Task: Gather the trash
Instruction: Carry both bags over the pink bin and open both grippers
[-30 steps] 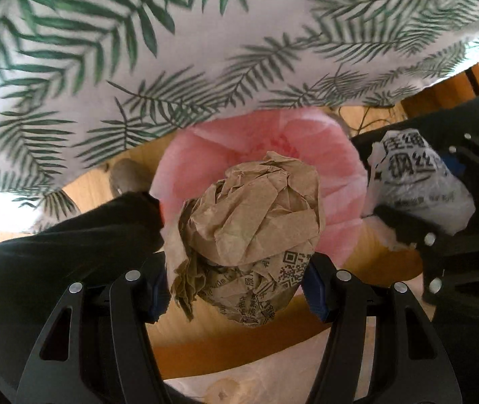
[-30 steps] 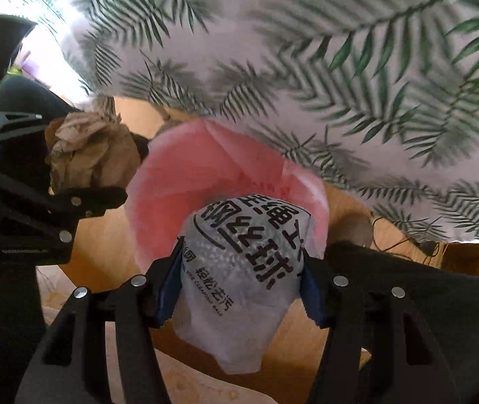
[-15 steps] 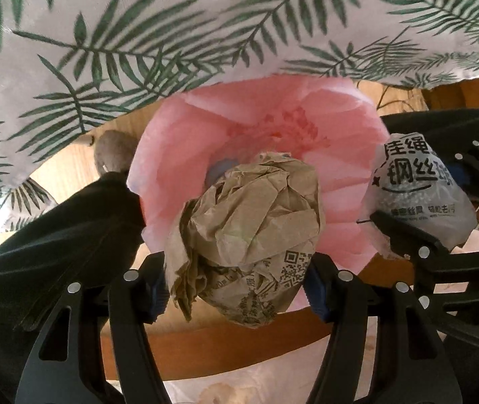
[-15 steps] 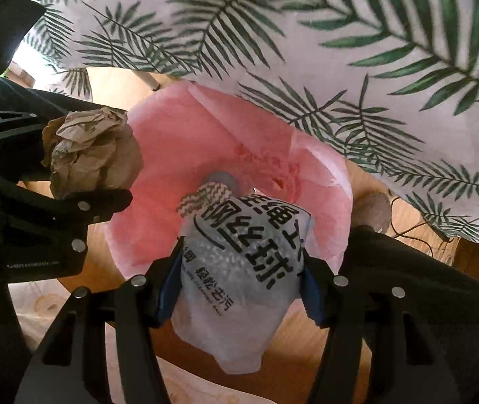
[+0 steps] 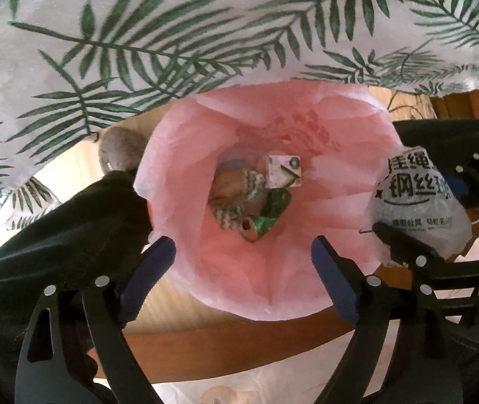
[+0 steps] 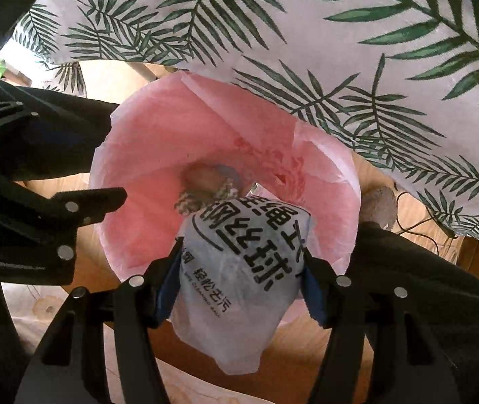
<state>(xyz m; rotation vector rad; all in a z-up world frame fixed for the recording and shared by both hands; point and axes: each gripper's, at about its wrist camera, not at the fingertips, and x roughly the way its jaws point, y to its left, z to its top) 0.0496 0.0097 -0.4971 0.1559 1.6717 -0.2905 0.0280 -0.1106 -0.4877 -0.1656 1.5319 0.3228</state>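
with both tools pointed straight down over the pink bin liner (image 5: pixel 306 269), i see my left gripper (image 5: pixel 243 252) with its jaws spread wide, having just been opening, and nothing between the blue pads (image 5: pixel 152 269). in the left wrist view the liner's mouth fills the centre, and the trash lies at its bottom, near the middle of the picture: a small white carton (image 5: pixel 284 175) with a green mark, a green wrapper (image 5: pixel 273 212) at about 5 o'clock from the carton, a short cardboard tube (image 5: pixel 248 229) just beside the wrapper, and some striped paper (image 5: pixel 229 217) at about 7 o'clock from the carton. a brown crumpled lump (image 5: pixel 227 185) sits among them; i cannot tell more of it.

my right gripper (image 6: pixel 241 276) is clenched on the steel-wool packet (image 6: pixel 239 276), a pale plastic bag with black printed characters, the pads pressing its two sides. in the right wrist view the packet hangs at about 6 o'clock of the liner's mouth, above its near rim, not yet inside. from the left wrist view the same packet shows at 3 o'clock, beside the liner's edge.

the leaf-print tablecloth (image 5: pixel 206 33) hangs across 12 o'clock in both views, just behind the liner. a dark trouser leg (image 5: pixel 54 235) shows at 9 o'clock in the left view, and a grey slipper toe (image 5: pixel 118 148) just above it. wooden floor (image 5: pixel 71 175) shows around the liner.
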